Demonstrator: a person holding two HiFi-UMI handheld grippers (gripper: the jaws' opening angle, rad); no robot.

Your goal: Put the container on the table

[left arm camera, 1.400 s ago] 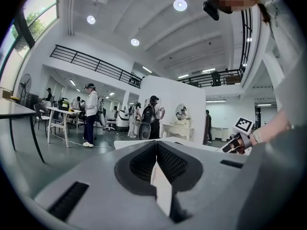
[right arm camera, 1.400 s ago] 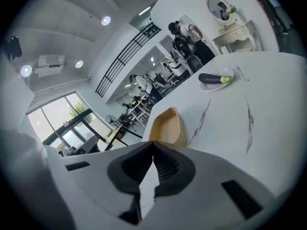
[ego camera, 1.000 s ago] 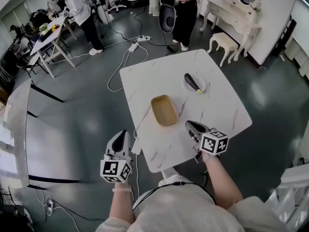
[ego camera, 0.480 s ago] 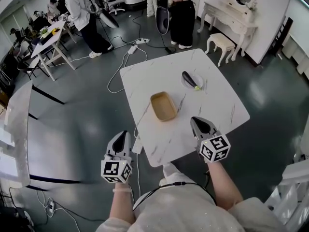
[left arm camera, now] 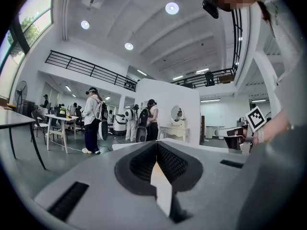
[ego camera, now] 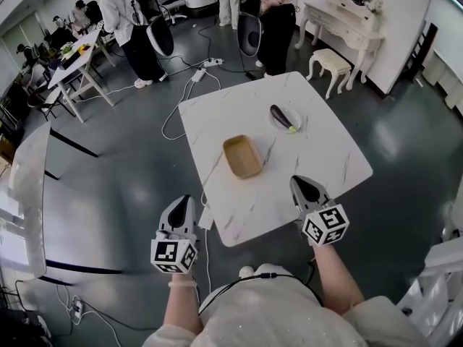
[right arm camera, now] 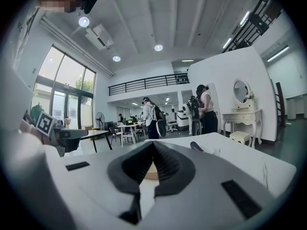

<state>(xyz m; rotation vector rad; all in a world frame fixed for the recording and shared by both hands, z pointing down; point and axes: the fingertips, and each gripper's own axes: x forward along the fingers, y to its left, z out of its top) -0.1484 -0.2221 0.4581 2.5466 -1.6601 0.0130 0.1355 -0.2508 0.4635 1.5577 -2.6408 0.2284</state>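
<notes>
Container (ego camera: 243, 157): is sitting upright and empty near the middle of the white marbled tabletop (ego camera: 325, 157), with neither tool touching it.
Left tool (ego camera: 184, 202): is hanging just off the tabletop's near-left corner, at about 7 o'clock from the container. Its jaws are pressing together with nothing between them.
Right tool (ego camera: 304, 184): is hovering over the tabletop's near edge, at about 5 o'clock from the container and well apart from it. Its jaws are closed too and gripping nothing. A sliver of the tan container is showing beyond them in the right gripper view.
Eggplant (ego camera: 283, 117): is lying on a small plate (ego camera: 296, 114) at about 1 o'clock from the container.
People (ego camera: 137, 27): are standing on the dark floor beyond the tabletop, from about 11 to 12 o'clock.
</notes>
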